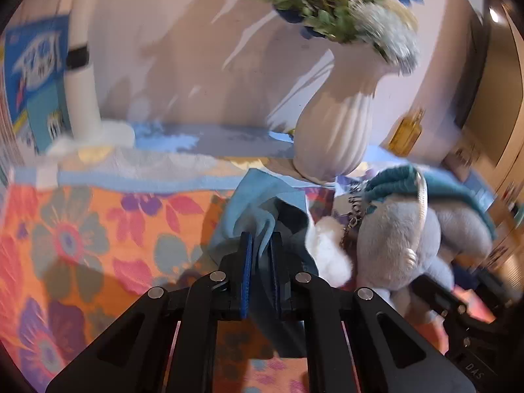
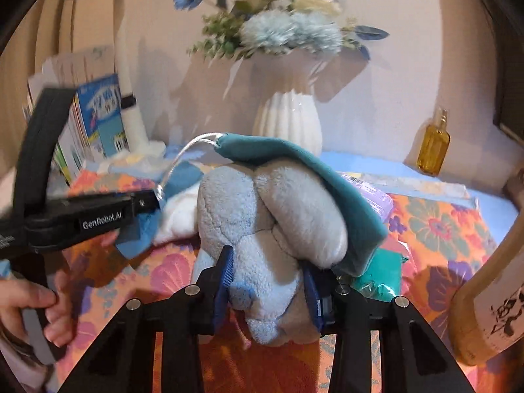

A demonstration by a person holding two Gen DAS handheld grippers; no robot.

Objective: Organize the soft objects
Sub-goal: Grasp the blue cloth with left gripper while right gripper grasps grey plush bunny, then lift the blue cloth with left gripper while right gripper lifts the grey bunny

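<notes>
**On the floral desk: both claws engaged on soft items**

On the floral-covered desk (image 1: 98, 229), the left claw (image 1: 261, 249) is clamped nearly fully closed on a fold of blue cloth (image 1: 262, 203). The right claw (image 2: 268, 281) is partly closed, pads pressing a blue-grey plush toy (image 2: 262, 216) under a teal pouch (image 2: 311, 163). Step in hand: grasp. Next move likely calls for lifting both clear of the white vase (image 2: 288, 121). The plush's long axis runs away from the camera.

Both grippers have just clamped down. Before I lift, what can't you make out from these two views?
- Left wrist view: blue cloth runs under the left gripper; its near end is hidden.
- Right wrist view: plush toy underside is hidden by the right gripper.
- Left wrist view: flowers blurred.
</notes>
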